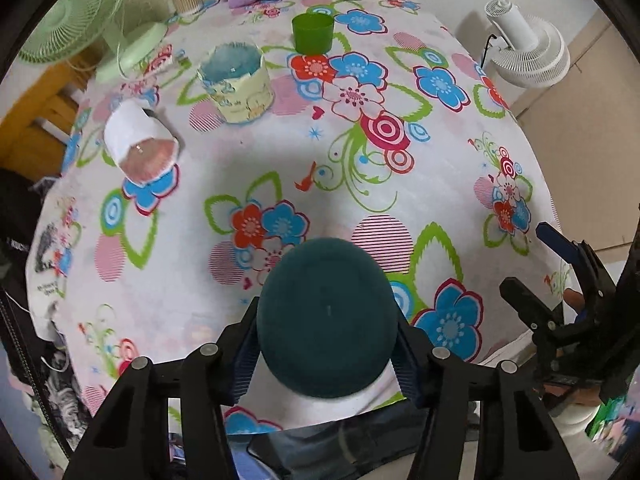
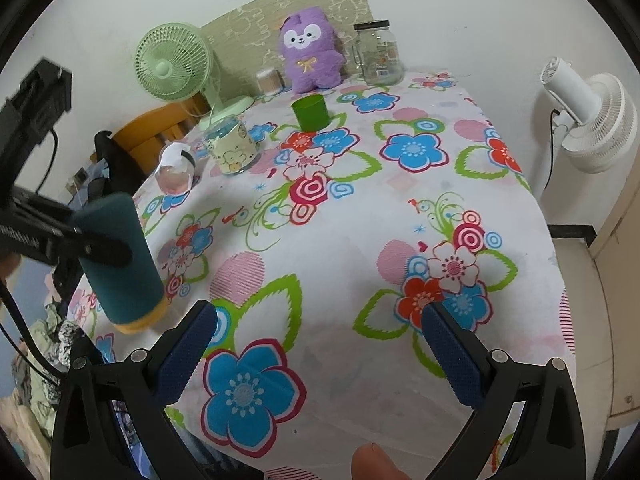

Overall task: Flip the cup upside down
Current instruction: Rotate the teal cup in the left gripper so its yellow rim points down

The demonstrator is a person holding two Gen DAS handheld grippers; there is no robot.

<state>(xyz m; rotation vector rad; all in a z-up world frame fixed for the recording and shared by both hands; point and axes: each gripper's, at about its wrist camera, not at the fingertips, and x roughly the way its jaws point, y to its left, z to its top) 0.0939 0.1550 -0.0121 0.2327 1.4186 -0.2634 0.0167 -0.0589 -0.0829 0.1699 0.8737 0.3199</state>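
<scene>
From the left wrist camera, the left tool is closed on the dark teal cup — its blue pads press both sides, and the cup's flat closed end faces the lens, held above the near edge of the flowered table. The right tool shows at the right edge. Farther back stand a green cup, a yellow cartoon mug and a tipped white cup.

From the right wrist camera, the right tool gapes wide with nothing between its fingers. At left, the teal cup hangs upside down in the left tool — yellow rim lowest, just above the table's near-left corner.
</scene>
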